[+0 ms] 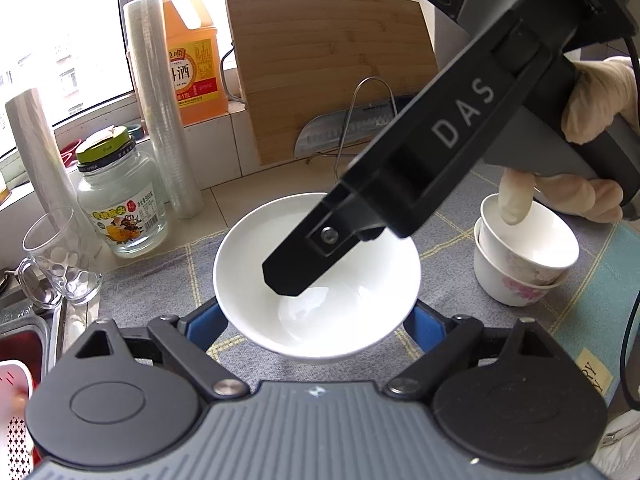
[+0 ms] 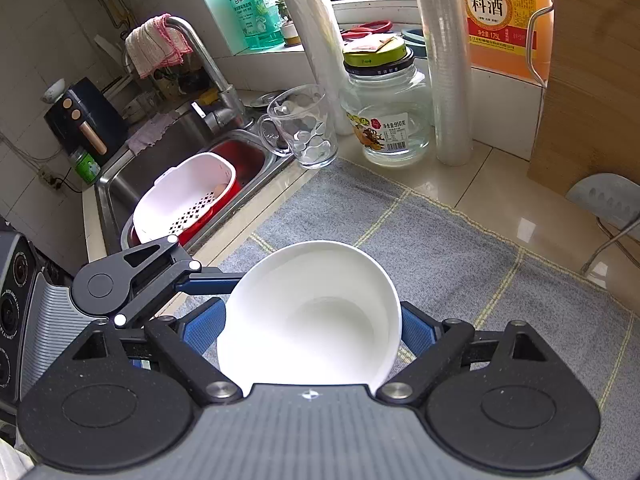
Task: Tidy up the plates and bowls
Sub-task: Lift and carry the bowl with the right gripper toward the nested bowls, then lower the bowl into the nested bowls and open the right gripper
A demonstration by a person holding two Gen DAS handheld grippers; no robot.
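A plain white bowl [image 1: 256, 248] sits between the blue pads of my left gripper [image 1: 318, 320], which is shut on its sides just above the grey mat. In the right wrist view a white bowl [image 2: 312, 300] likewise fills my right gripper [image 2: 310, 328], with both pads against its walls. There the left gripper's finger [image 2: 208, 280] meets the bowl's left rim. In the left wrist view the right gripper's black finger [image 1: 288, 276] reaches over the bowl's inside, held by a gloved hand [image 1: 592, 96]. I cannot tell whether this is one bowl or two nested.
Two stacked floral cups [image 1: 520, 264] stand on the mat [image 2: 460, 248] to the right. A glass jar [image 1: 120, 204], a glass mug [image 1: 60, 260] and cup sleeves line the left. A cutting board [image 1: 328, 72] leans behind. The sink holds a white colander [image 2: 184, 196].
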